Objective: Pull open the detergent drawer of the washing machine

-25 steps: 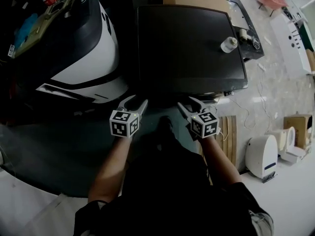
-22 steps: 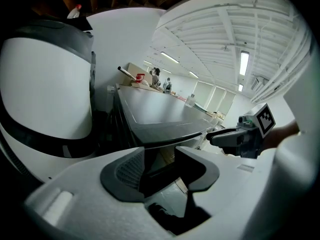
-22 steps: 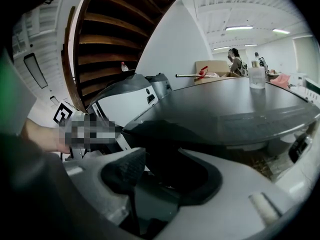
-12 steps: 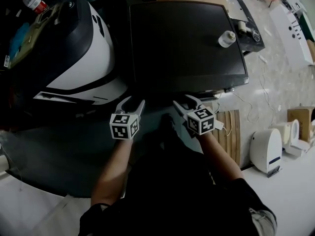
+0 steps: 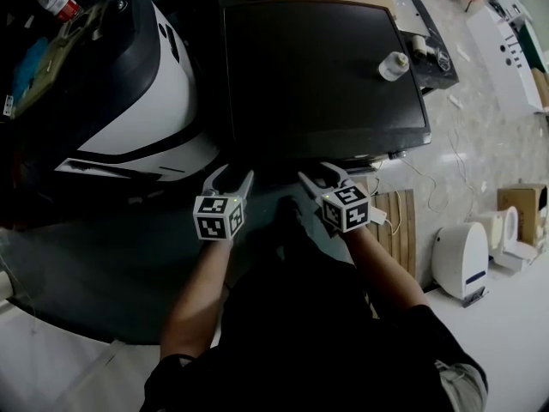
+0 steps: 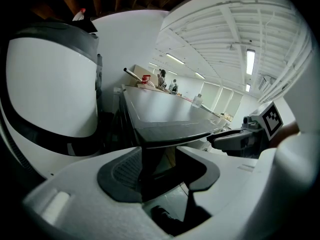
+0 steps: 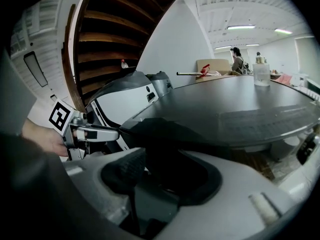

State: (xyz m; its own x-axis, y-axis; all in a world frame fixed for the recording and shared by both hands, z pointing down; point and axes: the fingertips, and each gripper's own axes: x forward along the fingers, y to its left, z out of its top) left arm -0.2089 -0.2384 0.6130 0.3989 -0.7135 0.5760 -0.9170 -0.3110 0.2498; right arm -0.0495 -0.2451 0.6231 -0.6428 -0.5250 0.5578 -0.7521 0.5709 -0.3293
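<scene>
Item: washing machine (image 5: pixel 326 67), dark flat top, a bottle (image 5: pixel 394 65) at its far right and a white appliance (image 5: pixel 146 101) on its left.

Detergent drawer: in no view; judged to sit on the front face below the machine's near edge, not yet pulled.

Left gripper (image 5: pixel 230 178): at that near edge, jaws spread and just been opening, pinching nothing, probably readied for the drawer front.

Right gripper (image 5: pixel 322 177): alongside at the same edge, jaws spread, nothing pinched.

Change: the right gripper is slightly nearer the left one; the left is much where it was.
</scene>
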